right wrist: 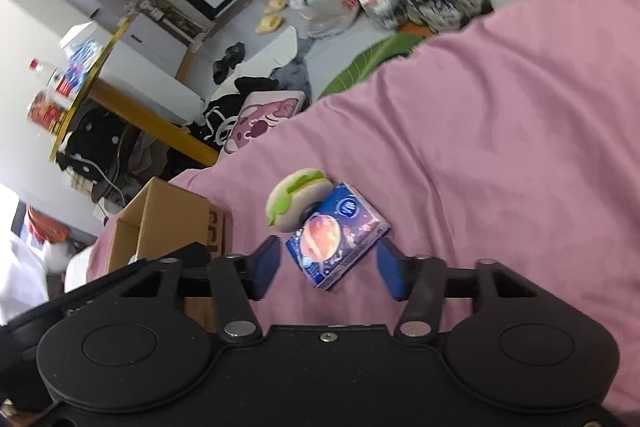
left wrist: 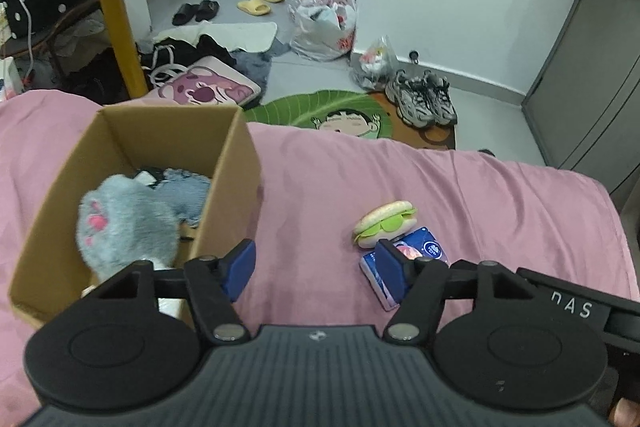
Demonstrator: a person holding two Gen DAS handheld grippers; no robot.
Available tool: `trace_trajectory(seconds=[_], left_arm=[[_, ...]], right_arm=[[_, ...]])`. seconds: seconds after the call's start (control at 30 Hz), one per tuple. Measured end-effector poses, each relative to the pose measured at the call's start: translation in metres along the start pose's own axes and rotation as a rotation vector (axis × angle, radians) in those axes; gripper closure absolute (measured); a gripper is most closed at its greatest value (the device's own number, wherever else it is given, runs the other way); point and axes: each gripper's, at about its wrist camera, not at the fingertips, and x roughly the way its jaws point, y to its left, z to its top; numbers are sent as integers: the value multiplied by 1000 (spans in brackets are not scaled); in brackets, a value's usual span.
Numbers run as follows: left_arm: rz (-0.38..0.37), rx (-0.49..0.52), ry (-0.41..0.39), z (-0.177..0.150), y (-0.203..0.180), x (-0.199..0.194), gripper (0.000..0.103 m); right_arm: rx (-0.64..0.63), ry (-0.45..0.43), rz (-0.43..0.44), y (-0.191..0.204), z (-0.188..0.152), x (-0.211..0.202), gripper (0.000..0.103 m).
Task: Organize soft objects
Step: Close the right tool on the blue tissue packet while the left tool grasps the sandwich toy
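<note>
Lay on the pink bedsheet (right wrist: 500,115): tissue pack (right wrist: 340,239) touching plush burger (right wrist: 296,199), right of the cardboard box (left wrist: 132,163). Looked light, squashy, film-slick; best pinched across its flat sides. Right gripper (right wrist: 328,267) spread around it; left gripper (left wrist: 316,267) spread, empty.

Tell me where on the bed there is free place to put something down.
Free: the pink sheet between the cardboard box and the burger toy, and the stretch right of the tissue pack. Crowded: inside the box, with the grey plush, and where burger and pack touch.
</note>
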Motion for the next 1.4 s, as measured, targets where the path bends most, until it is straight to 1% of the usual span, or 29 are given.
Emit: trace_trajectory(seconds=[0.13,0.3,0.37,0.43,0.5,0.57,0.67,0.77,0.9,1.0,1.13,1.17,1.2,1.27,1.3,1.4], left_arm=[[-16,25,31,4,-8,23,41],[-29,36,63,4,-15,47,49],[-37,36,72,5,-17,55,49],[-57,47,73,7,-19,61,49],[-69,53,75,8,-21,66,49],[-81,55,77,10,-23,72,49],[-97,61,85,12,-27,81,49],[-106,64,84,13,-29,87,49],[-115,84,64,15,-34,90,49],[-121,101,50,16,-41,94,49],[-145,100,55,15,-48,99,49],[-145,98,53,15,-49,99,57],[-150,88,58,15,-49,99,70],[-158,57,87,17,-50,99,75],[-150,55,91,18,-51,97,79],[-129,72,84,20,-53,87,81]], right_arm=[[58,39,-1,-12,2,14,61],[77,83,-12,-17,4,33,61],[96,99,-16,-21,5,39,61],[138,109,-1,-28,7,44,61],[161,108,11,-31,8,48,64],[174,92,19,-36,10,50,72],[203,73,48,-44,11,51,78],[202,41,59,-46,11,48,82],[219,-14,46,-53,12,39,84],[229,-38,29,-56,15,37,84],[214,-54,10,-55,16,36,84],[211,-54,8,-54,16,37,84],[204,-53,5,-53,16,37,84],[192,-53,-2,-50,18,38,84],[192,-55,-4,-48,19,37,84],[150,-68,-8,-35,19,33,85]])
